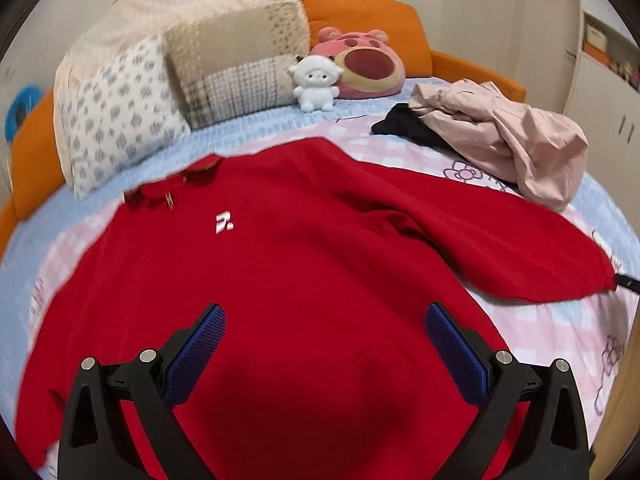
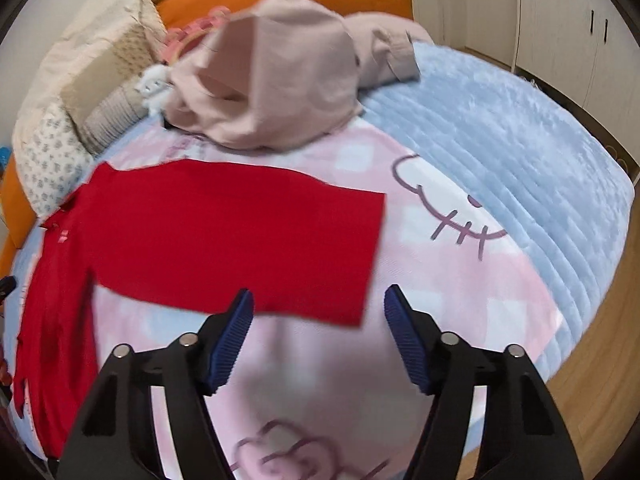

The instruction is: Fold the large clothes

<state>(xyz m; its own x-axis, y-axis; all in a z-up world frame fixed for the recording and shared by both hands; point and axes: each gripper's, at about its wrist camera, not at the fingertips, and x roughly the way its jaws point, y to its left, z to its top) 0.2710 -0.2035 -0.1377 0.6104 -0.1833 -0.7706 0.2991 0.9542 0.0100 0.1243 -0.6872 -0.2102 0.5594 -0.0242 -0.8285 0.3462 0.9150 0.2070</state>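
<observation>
Sleeve and right gripper (image 2: 318, 332) are the pairing the next move seems to turn on: the red sweater (image 1: 280, 280) lies spread flat, front up, on the pink checked blanket (image 2: 440, 280) that covers the bed (image 2: 540, 168), collar toward the pillows (image 1: 120, 112) at the headboard end. Its one outstretched sleeve (image 2: 248, 240) runs crosswise toward the bed's far side edge. In the right wrist view the sleeve's long axis lies roughly across the line of the fingers, with the cuff end just ahead of the gap between them and slightly to its right. This hand is plainly the nearer one to the cuff.

The right gripper's jaws are parted, moderately wide, with nothing between them; only blanket shows beneath. Whether the tips touch the fabric I cannot tell.

The left gripper (image 1: 324, 344) hovers over the sweater's lower body, near the hem at the foot-side edge, its blue pads (image 1: 200, 352) spread wide and holding nothing. A crumpled pale pink garment (image 1: 520, 140) sits apart, toward the far headboard corner.
</observation>
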